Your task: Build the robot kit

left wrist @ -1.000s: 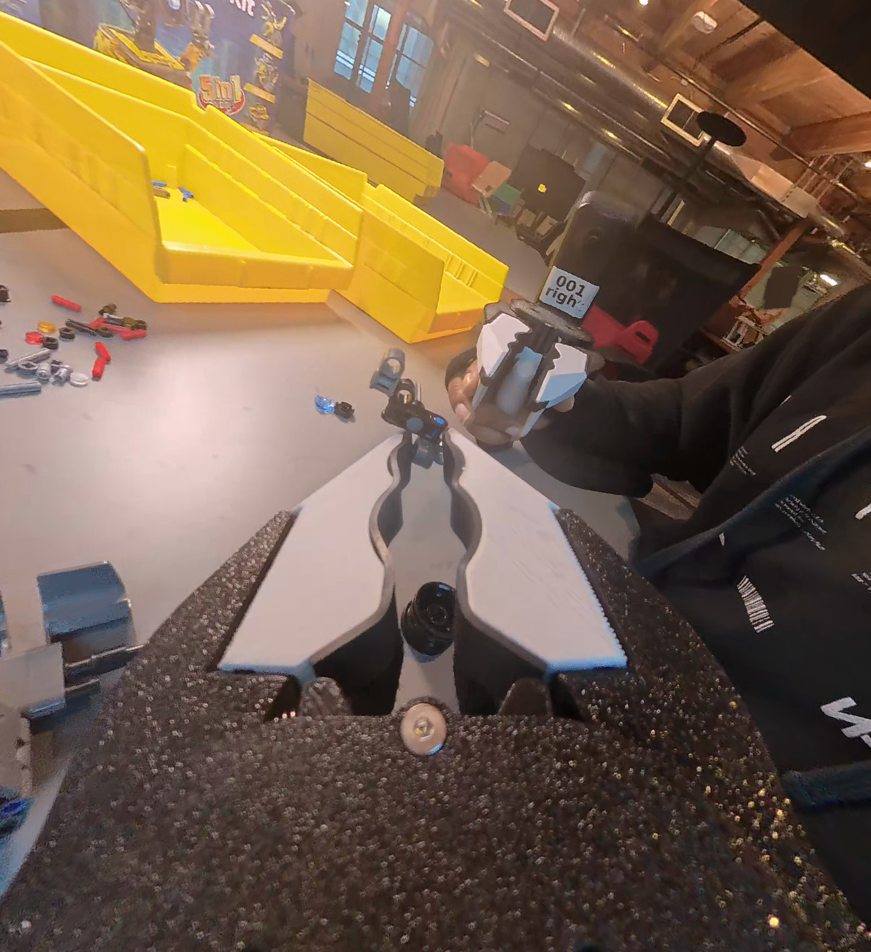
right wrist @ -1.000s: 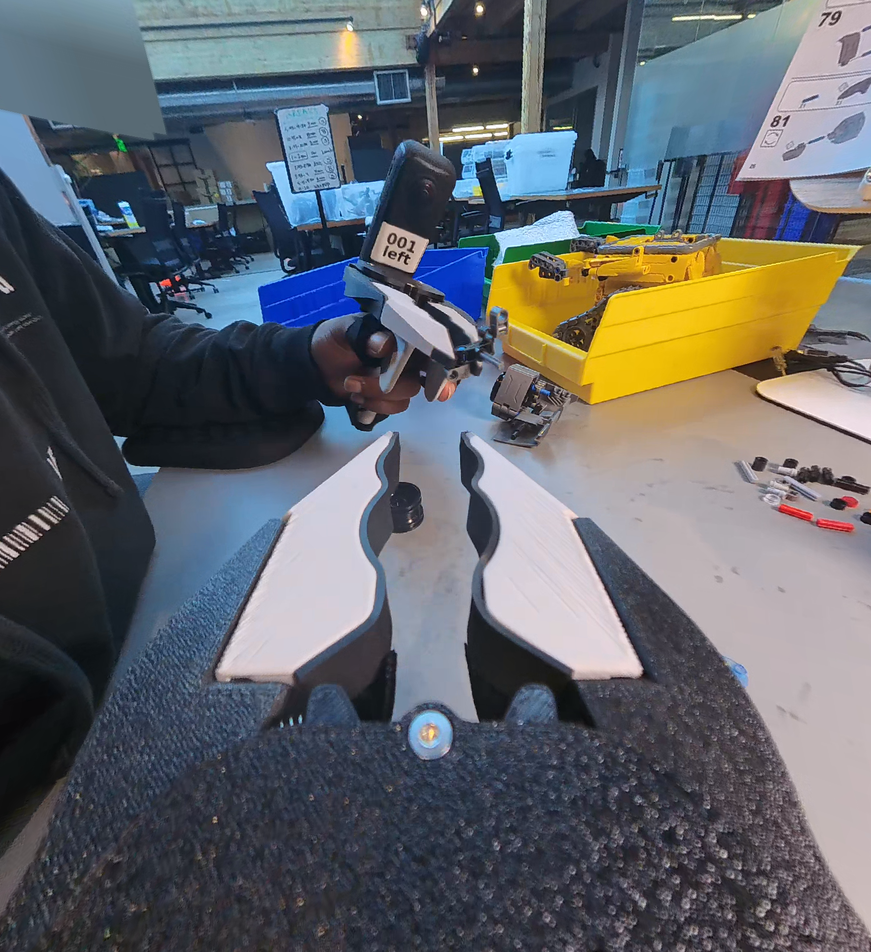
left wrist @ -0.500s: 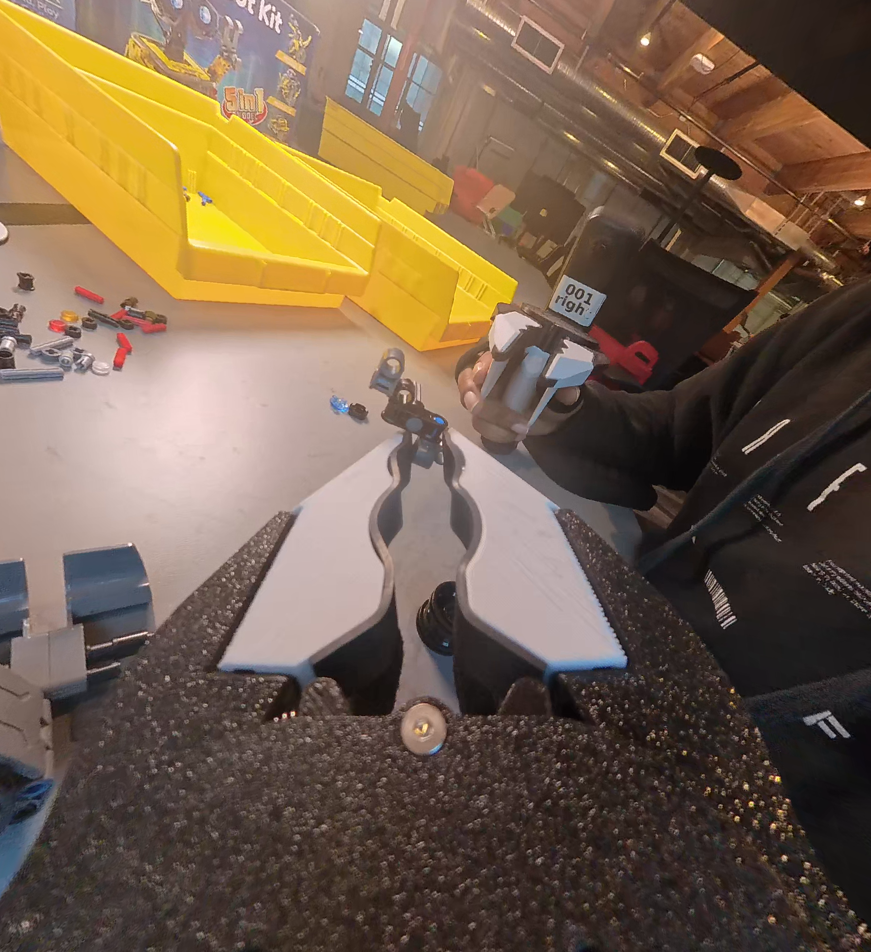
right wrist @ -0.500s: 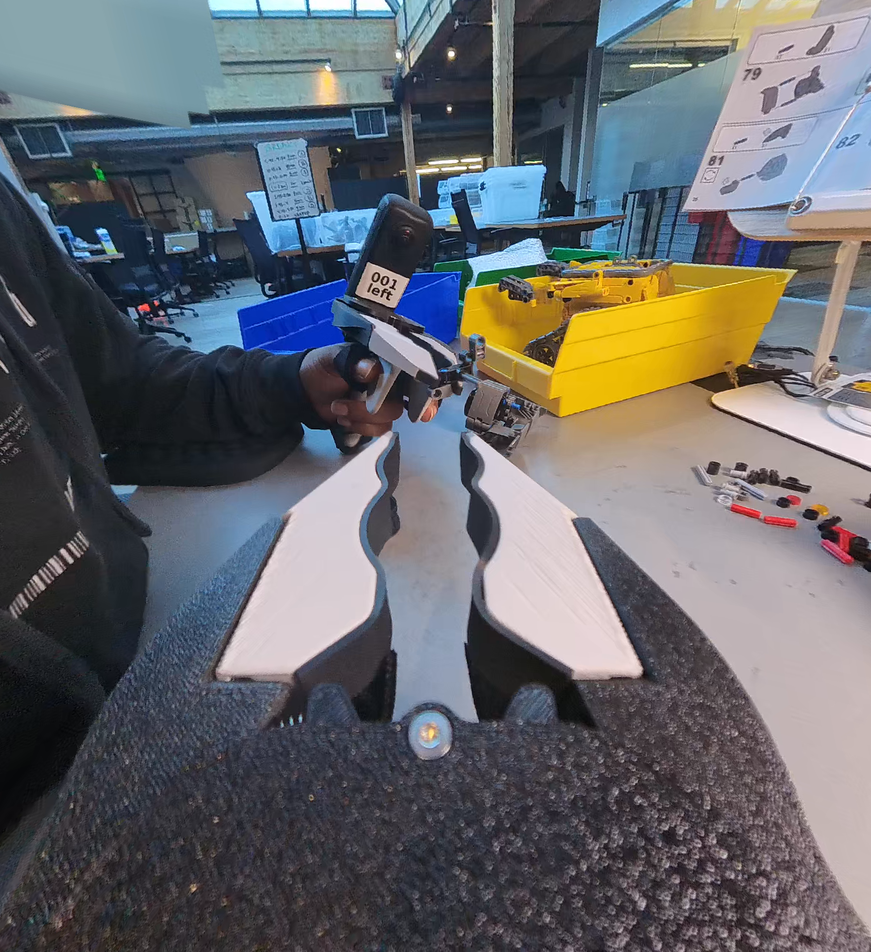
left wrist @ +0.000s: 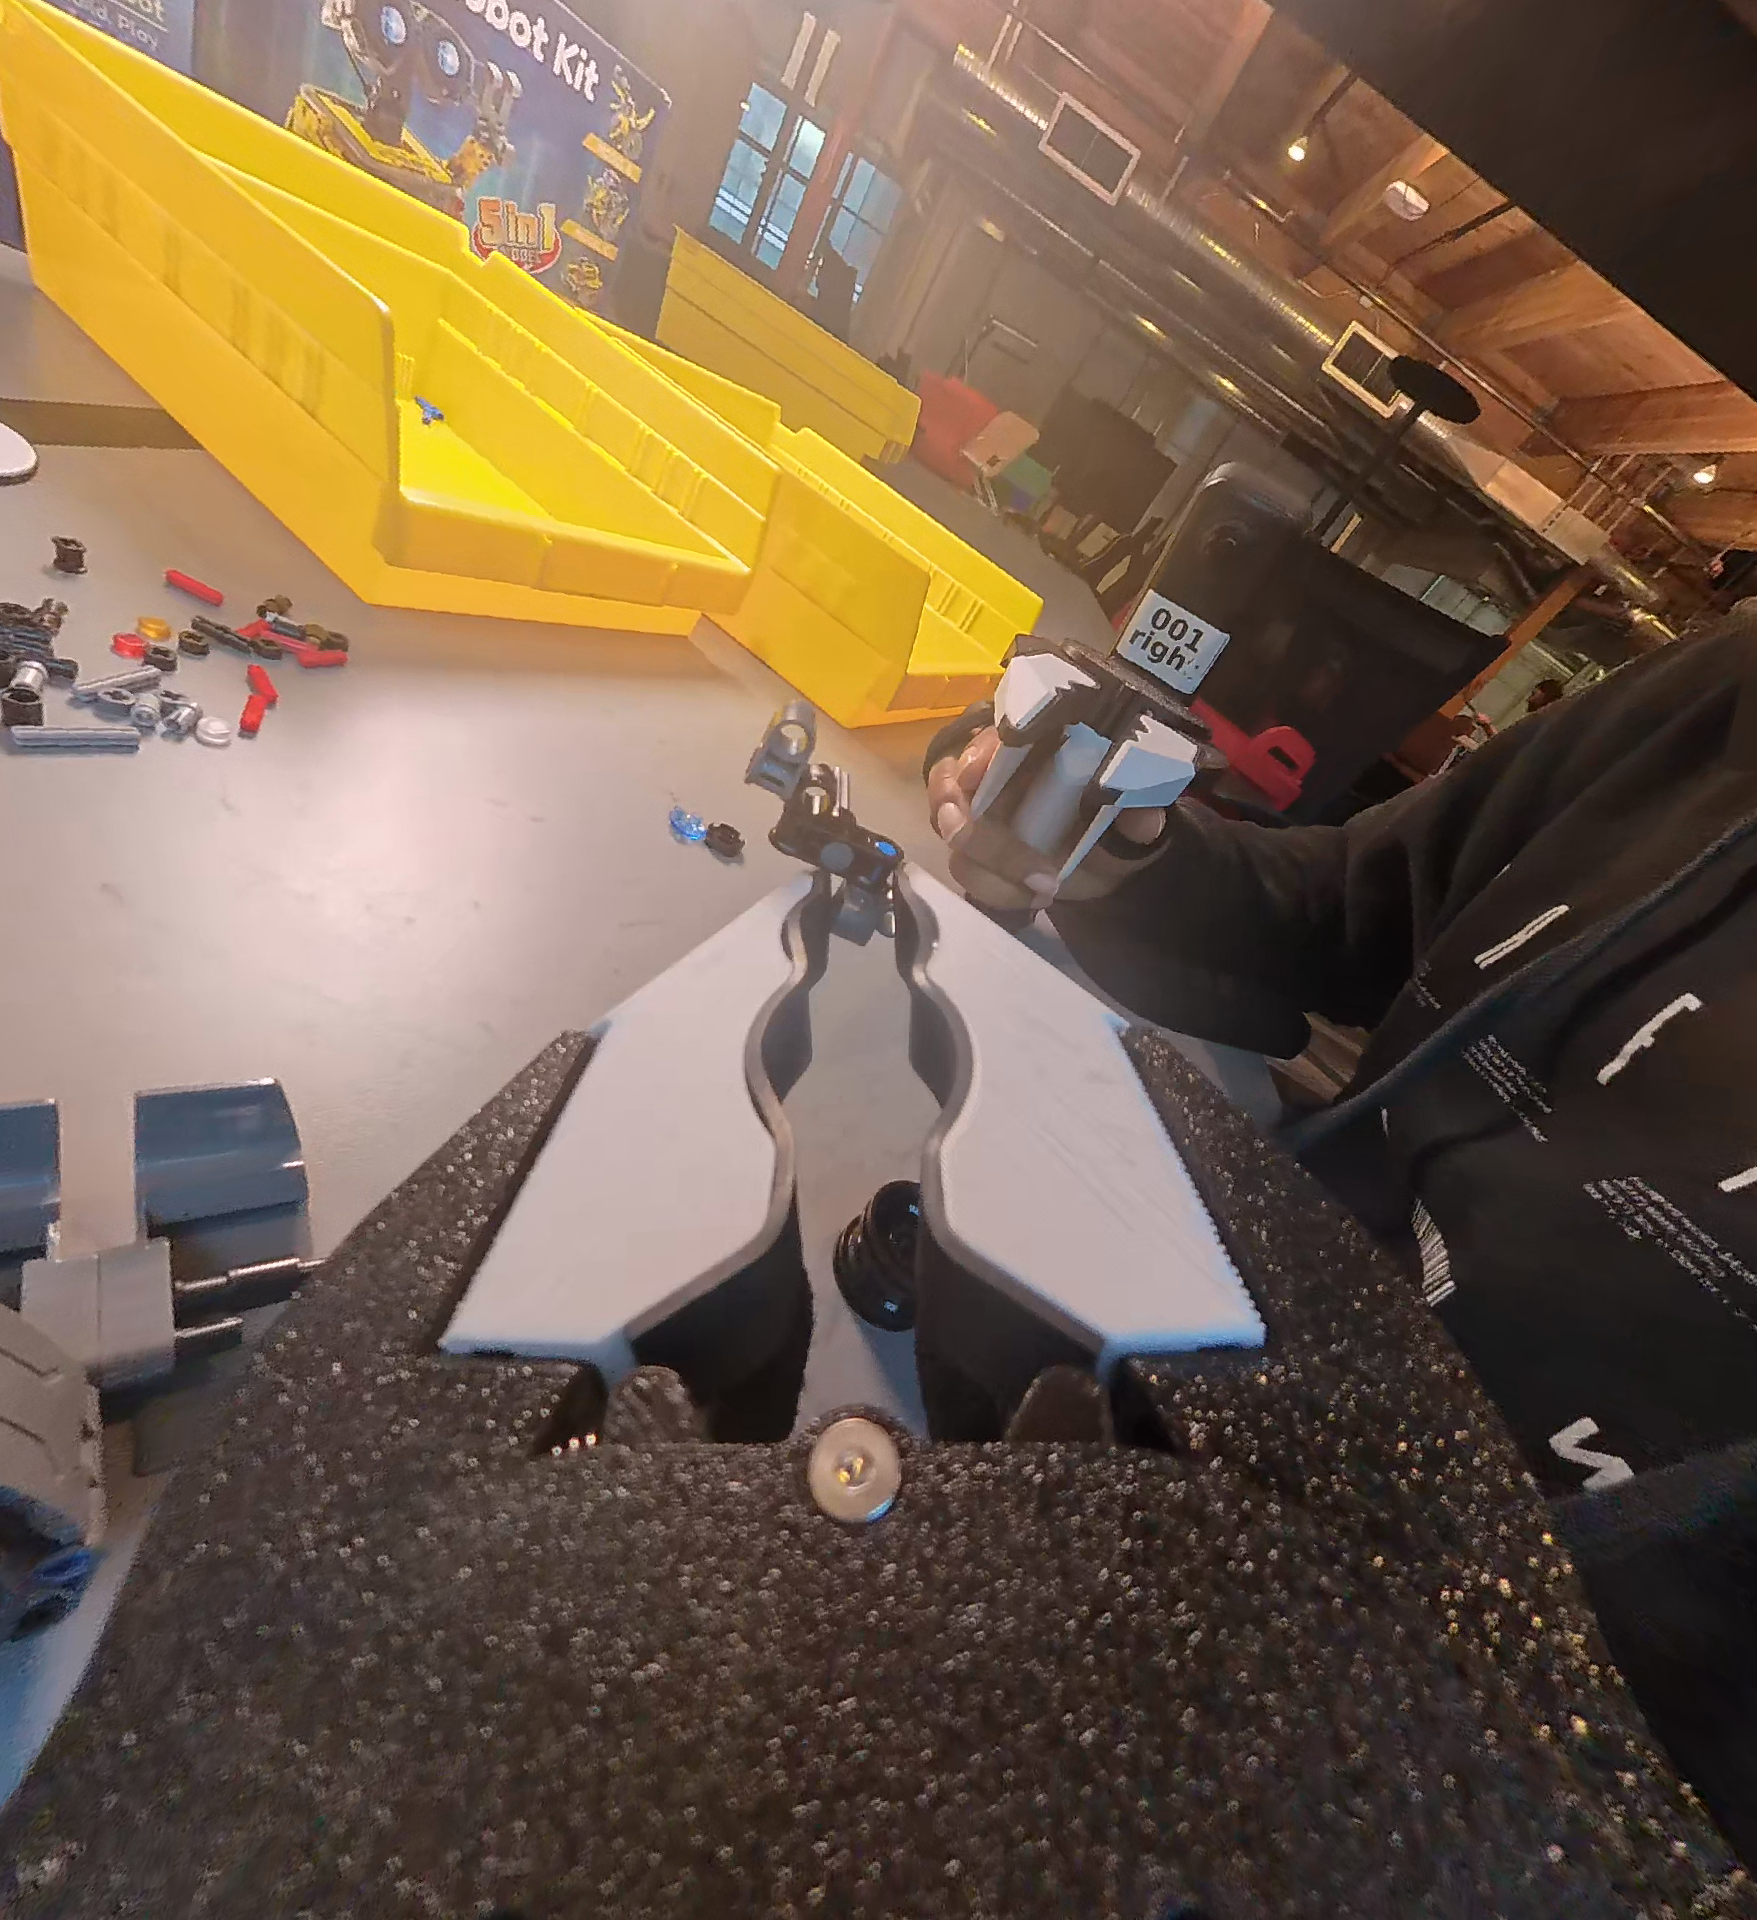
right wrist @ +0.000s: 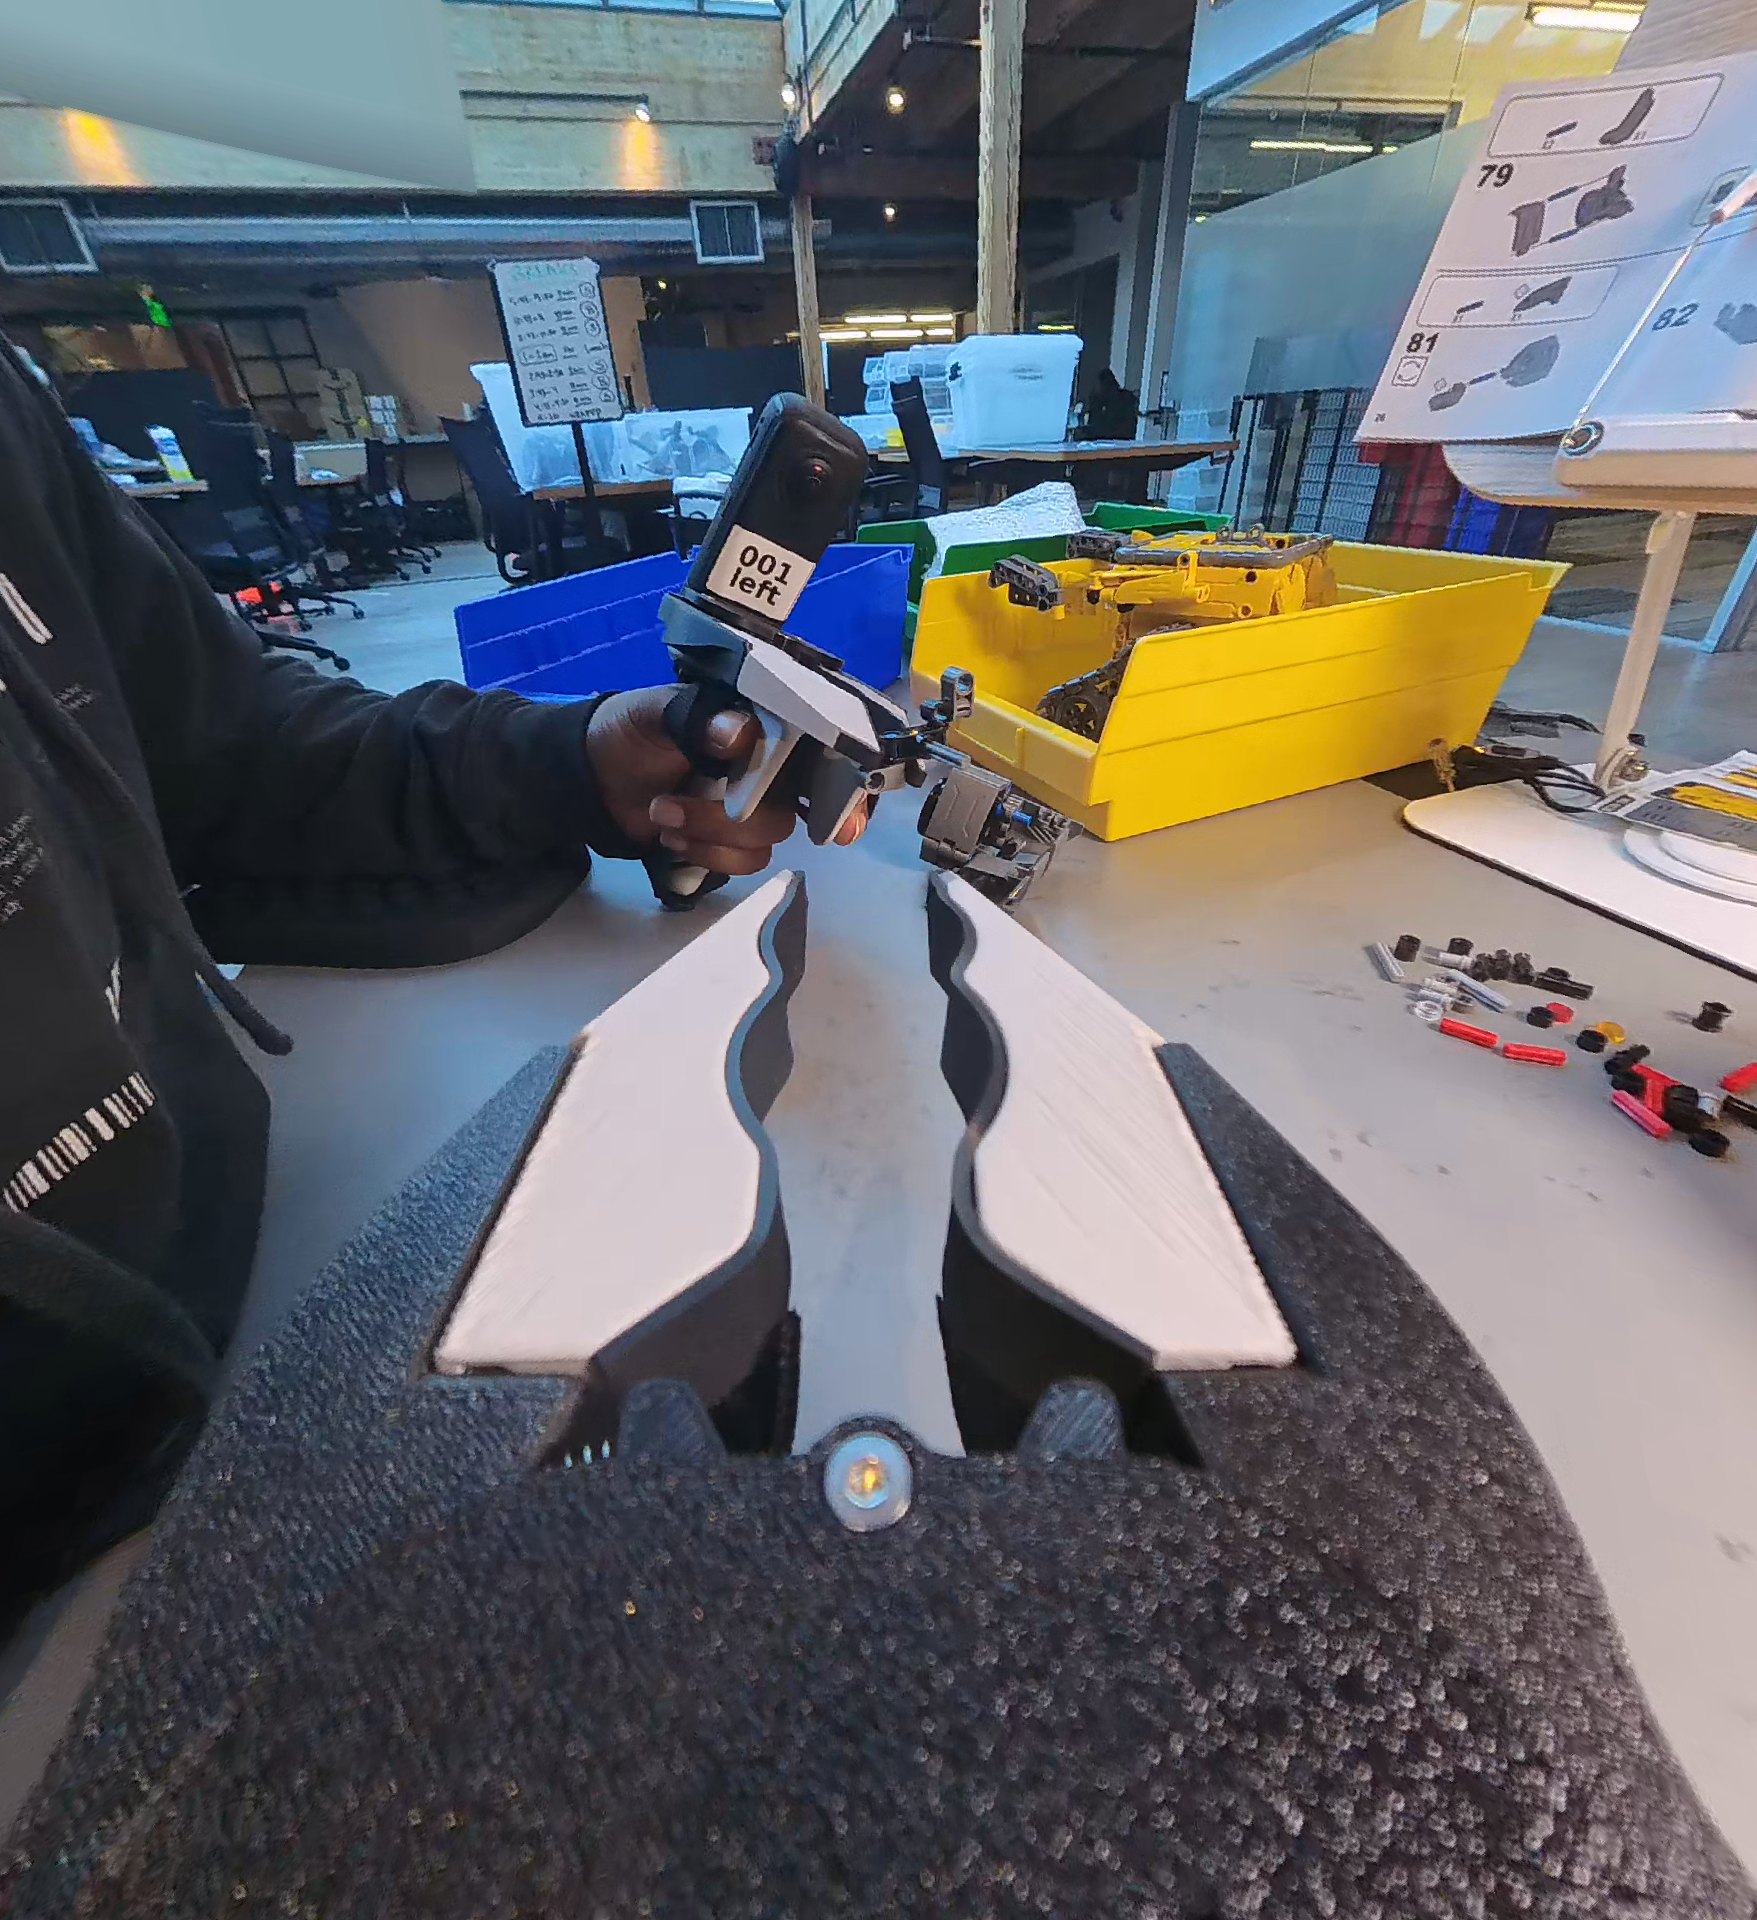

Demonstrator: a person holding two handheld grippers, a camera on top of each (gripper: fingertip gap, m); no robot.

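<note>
My left gripper point(left wrist: 858, 883) is shut on a small black, grey and blue brick-built piece point(left wrist: 838, 831) and holds it above the grey table point(left wrist: 334, 935). A small black wheel point(left wrist: 879, 1262) lies on the table under its fingers. My right gripper point(right wrist: 866, 888) is open and empty, with a narrow gap between the jaws, low over the table. It points at the left gripper point(right wrist: 895, 764) and the held piece point(right wrist: 941, 717). A grey and black part-built model point(right wrist: 988, 831) stands just beyond. The right gripper also shows in the left wrist view point(left wrist: 1082, 790).
Yellow bins point(left wrist: 541, 499) stand at the back; one point(right wrist: 1269, 717) holds a yellow built model. There is also a blue bin point(right wrist: 573, 634), loose small parts point(right wrist: 1580, 1049) point(left wrist: 126, 665), a blue clear piece point(left wrist: 692, 826), a booklet on a stand point(right wrist: 1632, 260), and a grey model part point(left wrist: 74, 1247). Tip to tip, the grippers are about 10 centimetres apart. My left tips are roughly 9 centimetres from the small black wheel point(left wrist: 879, 1262).
The right gripper has drawn back a little, and the black wheel beside its left finger no longer shows in its view. The left gripper still holds the same piece, nearly still.
</note>
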